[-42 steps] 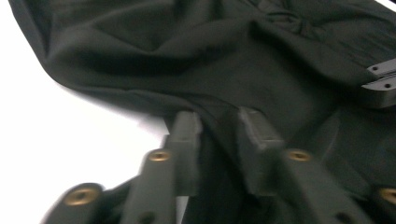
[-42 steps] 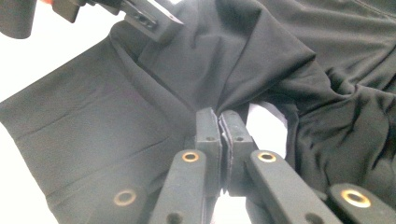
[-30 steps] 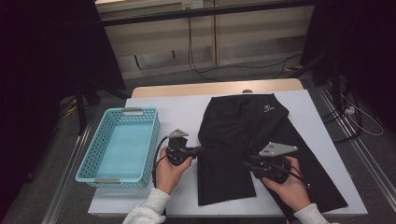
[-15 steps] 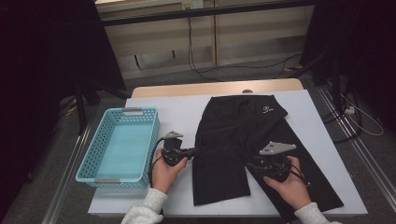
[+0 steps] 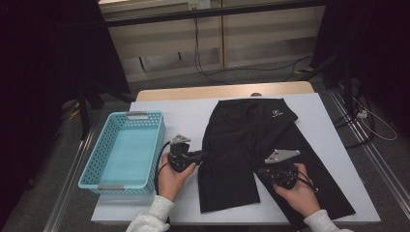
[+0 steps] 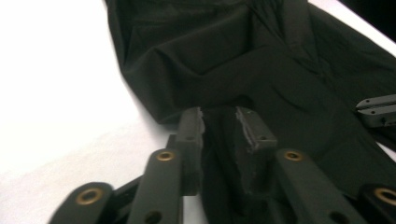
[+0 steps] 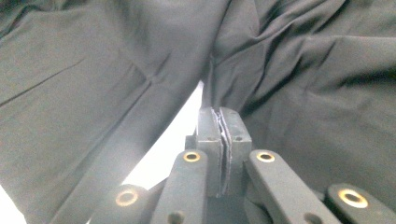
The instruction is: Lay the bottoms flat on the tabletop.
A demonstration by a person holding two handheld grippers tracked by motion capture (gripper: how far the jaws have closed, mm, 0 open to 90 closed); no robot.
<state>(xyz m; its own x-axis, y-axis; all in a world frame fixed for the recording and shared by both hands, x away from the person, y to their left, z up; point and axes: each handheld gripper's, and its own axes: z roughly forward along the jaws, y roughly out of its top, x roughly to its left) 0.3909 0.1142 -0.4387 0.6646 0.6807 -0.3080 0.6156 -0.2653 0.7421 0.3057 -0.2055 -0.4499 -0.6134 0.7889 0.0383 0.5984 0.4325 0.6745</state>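
A pair of black shorts [image 5: 246,140] lies flat on the white table [image 5: 183,116], waistband at the far side, legs toward me. My left gripper [image 5: 202,155] points at the outer edge of the left leg. In the left gripper view its jaws [image 6: 219,116] have just been opening and stand apart, with the dark cloth [image 6: 261,60] lying loose between them. My right gripper [image 5: 263,170] sits at the gap between the two legs. Its jaws [image 7: 220,114] have just closed and pinch the inner edge of the right leg [image 7: 303,93].
A light blue plastic basket [image 5: 92,166] stands at the table's left side, close to my left hand. The table's front edge runs just under both forearms. Cables lie on the floor beyond the table's far edge.
The left hand and the left leg of the shorts have shifted slightly to the left. The right hand has stayed about where it was.
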